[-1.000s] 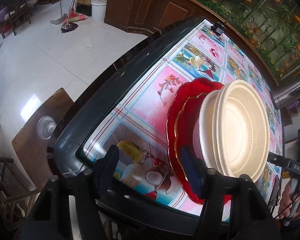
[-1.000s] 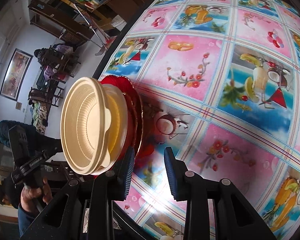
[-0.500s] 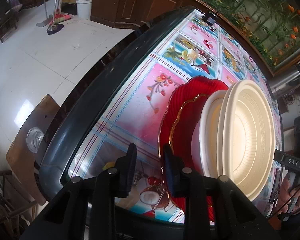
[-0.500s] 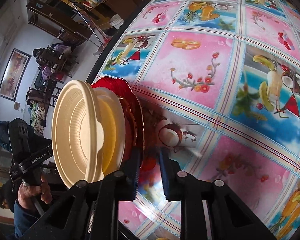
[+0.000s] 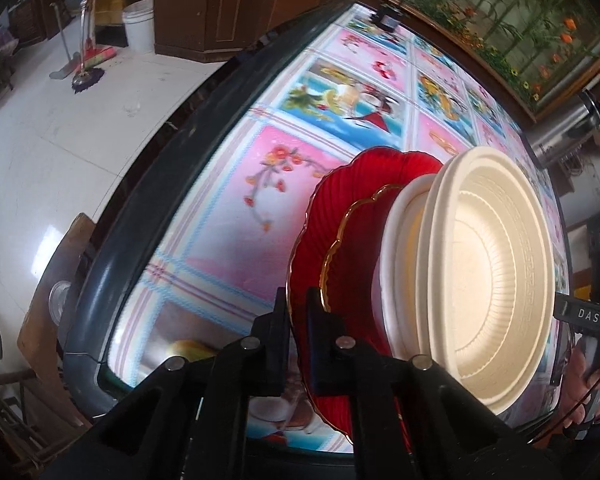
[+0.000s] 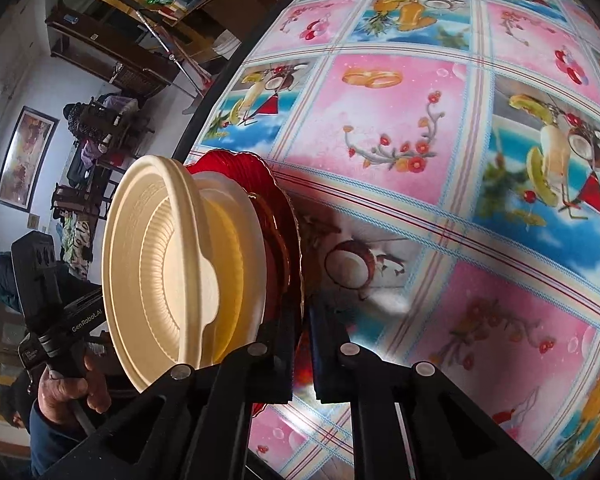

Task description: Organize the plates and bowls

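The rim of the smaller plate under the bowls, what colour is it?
Gold, edging the smaller scalloped red glass plate; clearest in the left wrist view.

— What are the plates made of?

— My big red plate (image 5: 364,184) looks like glossy ribbed glass or clear plastic (I can't tell which), with a thin gilt edge. The smaller red plate (image 5: 354,256) on it has the same shine.

— And the bowls?

— The cream bowls (image 5: 496,280) look matt, like moulded pulp or foam, finely ridged inside.

— The table?

— A slick printed tablecloth (image 6: 400,112), shiny under glare. My gripper fingers (image 5: 278,332) are matt black plastic with metal screws.
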Action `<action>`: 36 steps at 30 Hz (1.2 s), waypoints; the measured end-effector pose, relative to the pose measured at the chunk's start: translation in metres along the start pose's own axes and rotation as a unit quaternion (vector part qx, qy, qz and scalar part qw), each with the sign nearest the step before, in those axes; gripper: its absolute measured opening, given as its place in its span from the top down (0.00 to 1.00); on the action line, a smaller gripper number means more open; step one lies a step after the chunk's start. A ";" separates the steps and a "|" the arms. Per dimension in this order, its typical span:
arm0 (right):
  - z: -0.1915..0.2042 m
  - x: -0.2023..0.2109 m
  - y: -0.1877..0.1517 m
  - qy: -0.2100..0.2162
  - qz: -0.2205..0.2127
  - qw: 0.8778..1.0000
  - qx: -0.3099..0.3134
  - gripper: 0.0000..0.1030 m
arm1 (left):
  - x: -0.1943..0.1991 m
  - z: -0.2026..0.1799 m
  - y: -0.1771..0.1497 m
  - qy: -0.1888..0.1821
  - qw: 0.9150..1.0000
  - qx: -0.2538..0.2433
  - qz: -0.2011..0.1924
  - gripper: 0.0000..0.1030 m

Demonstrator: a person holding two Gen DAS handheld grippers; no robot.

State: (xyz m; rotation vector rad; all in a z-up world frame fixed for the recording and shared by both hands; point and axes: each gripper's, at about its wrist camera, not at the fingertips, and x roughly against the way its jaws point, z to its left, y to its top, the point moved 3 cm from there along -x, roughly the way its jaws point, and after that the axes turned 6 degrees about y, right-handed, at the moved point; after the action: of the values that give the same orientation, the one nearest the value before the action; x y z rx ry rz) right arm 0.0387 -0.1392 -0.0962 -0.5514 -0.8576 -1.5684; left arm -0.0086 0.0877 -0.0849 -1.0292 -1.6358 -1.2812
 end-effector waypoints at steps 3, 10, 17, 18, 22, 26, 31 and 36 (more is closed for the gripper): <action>-0.011 0.009 -0.003 -0.001 -0.008 1.000 -0.018 0.92 | -0.002 -0.017 0.003 -0.005 1.000 -0.013 0.003 0.95; -0.051 0.047 -0.014 -0.015 -0.043 0.997 -0.063 0.92 | -0.016 -0.075 0.014 -0.023 0.998 -0.058 0.015 0.95; -0.100 0.091 -0.026 -0.039 -0.080 0.990 -0.112 0.93 | -0.037 -0.145 0.017 -0.047 0.993 -0.101 0.033 0.95; -0.108 0.099 -0.028 -0.042 -0.085 0.988 -0.119 0.93 | -0.040 -0.155 0.017 -0.049 0.993 -0.106 0.036 0.95; -0.135 0.125 -0.036 -0.055 -0.109 0.982 -0.147 0.93 | -0.047 -0.191 0.015 -0.060 0.990 -0.125 0.038 0.95; -0.157 0.145 -0.040 -0.071 -0.131 0.975 -0.163 0.93 | -0.053 -0.218 0.017 -0.072 0.988 -0.135 0.032 0.95; -0.169 0.152 -0.048 -0.092 -0.163 0.972 -0.140 0.93 | -0.055 -0.227 0.018 -0.081 0.987 -0.136 -0.004 0.94; -0.164 0.153 -0.058 -0.113 -0.206 0.968 -0.083 0.91 | -0.059 -0.227 0.014 -0.082 0.986 -0.140 -0.034 0.89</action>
State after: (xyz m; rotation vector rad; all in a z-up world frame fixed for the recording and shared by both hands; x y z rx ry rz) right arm -0.0263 -0.3610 -0.0937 -0.7147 -1.0670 -1.9968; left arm 0.0484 -0.1395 -0.0969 -1.2857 -1.6546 -1.5391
